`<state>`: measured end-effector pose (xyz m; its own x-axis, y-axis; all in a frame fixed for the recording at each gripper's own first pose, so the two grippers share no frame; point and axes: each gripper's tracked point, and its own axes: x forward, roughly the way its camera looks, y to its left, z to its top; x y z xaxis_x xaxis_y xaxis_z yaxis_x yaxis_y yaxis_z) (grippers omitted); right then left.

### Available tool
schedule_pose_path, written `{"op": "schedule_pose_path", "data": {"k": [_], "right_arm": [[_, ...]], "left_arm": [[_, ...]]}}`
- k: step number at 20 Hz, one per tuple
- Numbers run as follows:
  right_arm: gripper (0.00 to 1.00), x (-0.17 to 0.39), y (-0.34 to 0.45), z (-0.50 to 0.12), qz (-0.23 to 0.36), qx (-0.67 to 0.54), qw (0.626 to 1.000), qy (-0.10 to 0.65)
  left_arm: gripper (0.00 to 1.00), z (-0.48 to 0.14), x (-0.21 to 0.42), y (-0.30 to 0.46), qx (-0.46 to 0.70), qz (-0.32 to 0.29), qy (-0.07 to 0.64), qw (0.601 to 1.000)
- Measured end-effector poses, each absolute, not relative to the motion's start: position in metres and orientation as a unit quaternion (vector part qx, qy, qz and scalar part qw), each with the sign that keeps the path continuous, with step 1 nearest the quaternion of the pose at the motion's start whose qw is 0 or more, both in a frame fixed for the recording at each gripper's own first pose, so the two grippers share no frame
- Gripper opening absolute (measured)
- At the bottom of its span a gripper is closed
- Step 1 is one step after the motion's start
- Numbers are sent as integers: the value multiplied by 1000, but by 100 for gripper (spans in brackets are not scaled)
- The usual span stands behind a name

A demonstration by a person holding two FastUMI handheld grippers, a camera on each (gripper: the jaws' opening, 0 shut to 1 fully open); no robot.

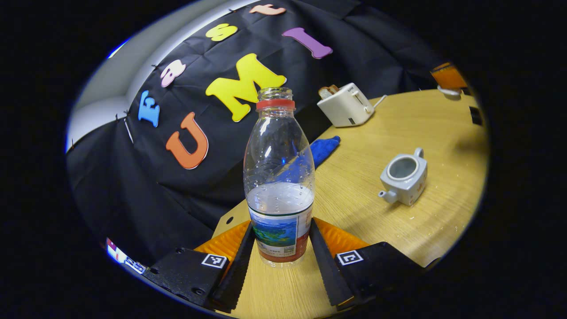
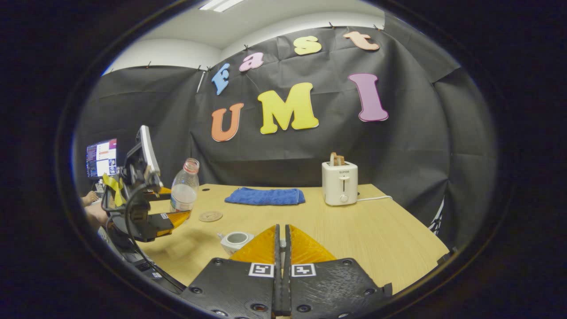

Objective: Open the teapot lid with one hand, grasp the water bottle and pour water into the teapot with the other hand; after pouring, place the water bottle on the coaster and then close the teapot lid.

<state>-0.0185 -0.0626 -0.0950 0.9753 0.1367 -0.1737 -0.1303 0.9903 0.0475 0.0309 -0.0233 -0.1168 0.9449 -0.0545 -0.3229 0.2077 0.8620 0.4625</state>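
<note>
1. This is a staged recording booth, not a lived-in home: black cloth (image 2: 425,146) hangs pinned as a wall on 2 sides of the wooden table (image 2: 390,235).
2. Above the cloth, plain white wall and a ceiling strip light (image 2: 219,4) say office or lab room.
3. A lit computer screen (image 2: 101,157) glows at the far left, beside a person's hand (image 2: 90,197).
4. Household props sit posed on the table: a white toaster (image 2: 339,182) with toast in it, a folded blue towel (image 2: 266,196), a round coaster (image 2: 210,216).
</note>
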Motion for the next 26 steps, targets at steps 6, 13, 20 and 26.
{"op": "schedule_pose_path", "data": {"k": [6,13,20,26], "right_arm": [[0,-16,-42,-91,78,5,993,90],[0,-10,-33,-96,80,-5,992,95],[0,-1,-41,-116,65,-2,991,115],[2,4,-47,-124,60,3,991,122]], "left_arm": [[75,-108,61,23,66,-28,147,987],[76,-132,114,32,-34,-53,160,985],[75,-166,156,33,-51,-52,177,981],[76,-174,173,25,-38,-57,178,982]]}}
